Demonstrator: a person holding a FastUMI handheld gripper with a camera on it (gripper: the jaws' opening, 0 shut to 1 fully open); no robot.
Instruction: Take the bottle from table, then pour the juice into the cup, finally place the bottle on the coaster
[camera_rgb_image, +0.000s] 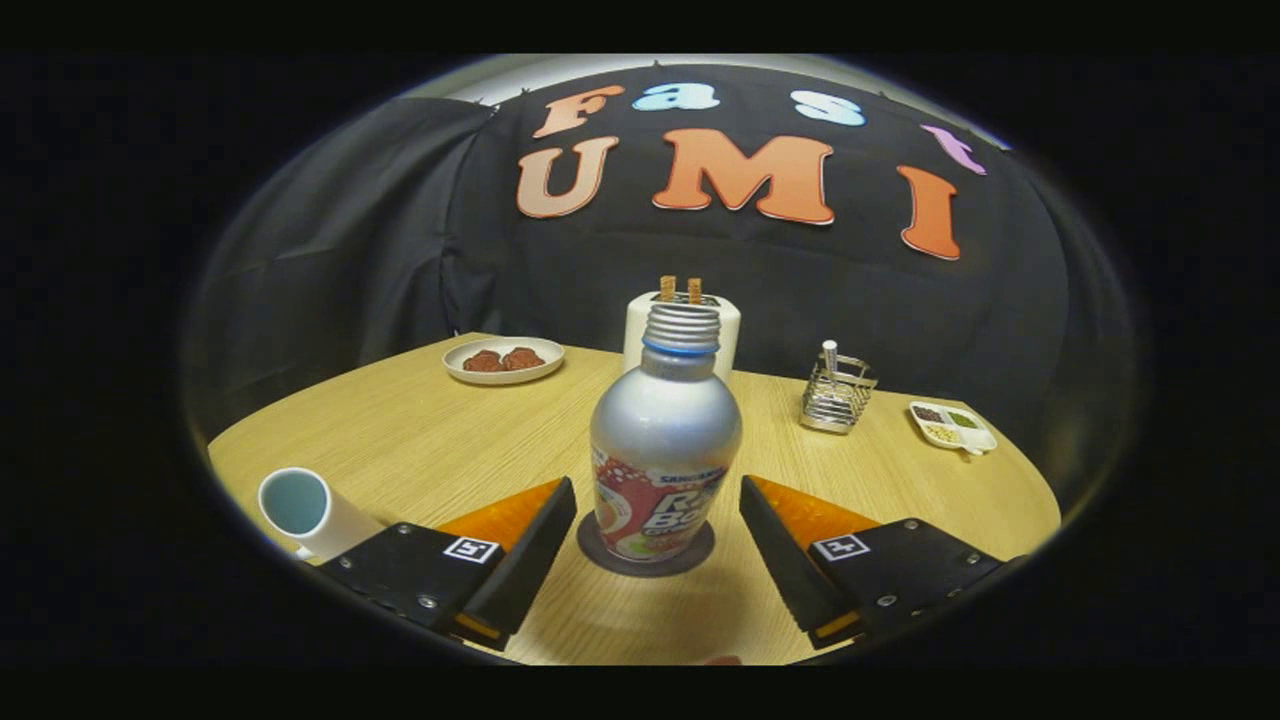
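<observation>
Open jaws flanking bottle (665, 450), untouching

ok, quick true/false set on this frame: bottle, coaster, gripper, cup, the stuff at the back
1. The bottle stands upright on the dark round coaster. True.
2. The gripper is shut on the bottle. False: its fingers are spread apart, one on each side of the bottle, with gaps showing.
3. The bottle has its cap on. False: the threaded neck is bare and open.
4. The white cup sits on the wooden table, next to the gripper's left finger. True.
5. The plate at the back of the table is bare. False: two brown pieces of food lie on it.
</observation>
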